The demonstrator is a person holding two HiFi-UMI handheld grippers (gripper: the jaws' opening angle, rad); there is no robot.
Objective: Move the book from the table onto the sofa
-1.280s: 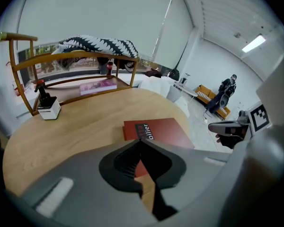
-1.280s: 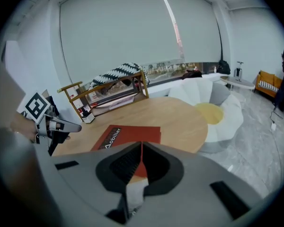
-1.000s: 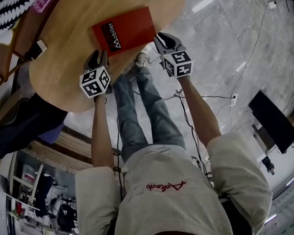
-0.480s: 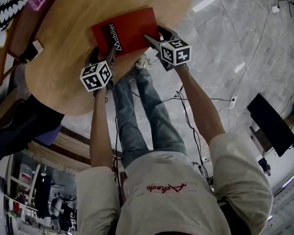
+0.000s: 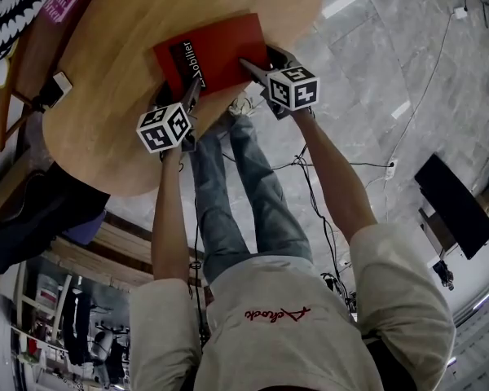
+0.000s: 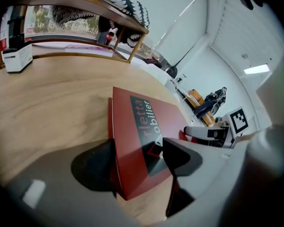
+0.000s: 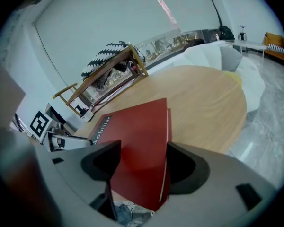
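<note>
The red book [image 5: 216, 51] lies flat on the round wooden table [image 5: 106, 104], its near edge at the table's rim. My left gripper [image 5: 189, 94] is at the book's near left corner; its jaws are opening, and the corner [image 6: 132, 117] lies between them, not pressed. My right gripper [image 5: 257, 62] stands open at the near right corner, with that corner [image 7: 142, 122] between its jaws and untouched by the pads. Each gripper shows in the other's view: the right gripper [image 6: 213, 132] and the left gripper [image 7: 61, 140].
A small white box [image 6: 16, 58] stands on the table's far side. A wooden rack [image 7: 109, 72] with a zebra-striped cushion [image 5: 16, 6] sits behind the table. A white upholstered shape [image 7: 227, 60] lies beyond it. The person's legs [image 5: 244, 186] and cables [image 5: 310, 161] are below.
Both grippers have dropped toward the book and their jaws have spread wide. Each now straddles a near corner of the book, which has not moved.
</note>
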